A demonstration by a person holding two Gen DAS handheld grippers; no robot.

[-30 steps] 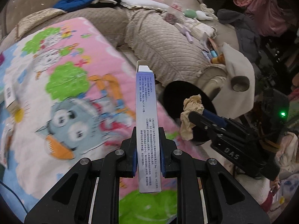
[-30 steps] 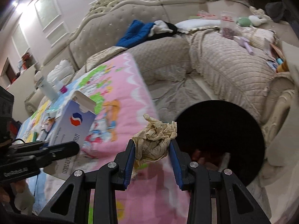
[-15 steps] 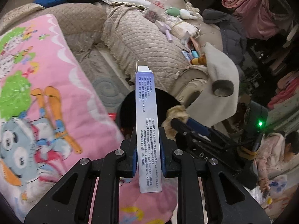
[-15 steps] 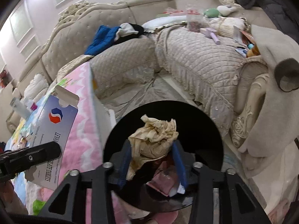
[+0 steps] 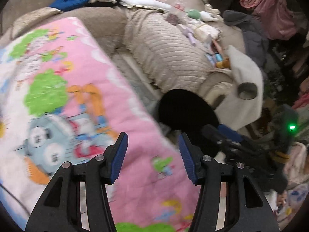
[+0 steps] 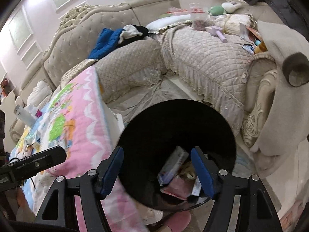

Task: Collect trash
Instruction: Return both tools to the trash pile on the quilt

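Note:
A round black trash bin (image 6: pixel 177 135) stands on the floor beside the pink cartoon blanket (image 6: pixel 81 119). Inside it lie a blue-and-white box (image 6: pixel 173 164), a crumpled tan paper (image 6: pixel 188 171) and pink packaging (image 6: pixel 177 187). My right gripper (image 6: pixel 157 171) is open and empty, right over the bin's mouth. My left gripper (image 5: pixel 152 158) is open and empty above the blanket's (image 5: pixel 58 96) edge, with the bin (image 5: pixel 185 110) just ahead to its right. The right gripper's dark body (image 5: pixel 231 141) shows beside the bin in the left wrist view.
A quilted beige sofa (image 6: pixel 202 61) curves behind the bin, strewn with blue clothing (image 6: pixel 106 42), toys and small items (image 6: pixel 216 31). A white throw (image 6: pixel 283 89) hangs over the sofa arm. Bottles (image 6: pixel 25 116) stand at the blanket's far end. A pink slipper (image 6: pixel 177 220) lies below the bin.
Both grippers have opened. The box left my left gripper and the crumpled paper left my right gripper; both lie in the bin now. My left gripper has swung back over the blanket.

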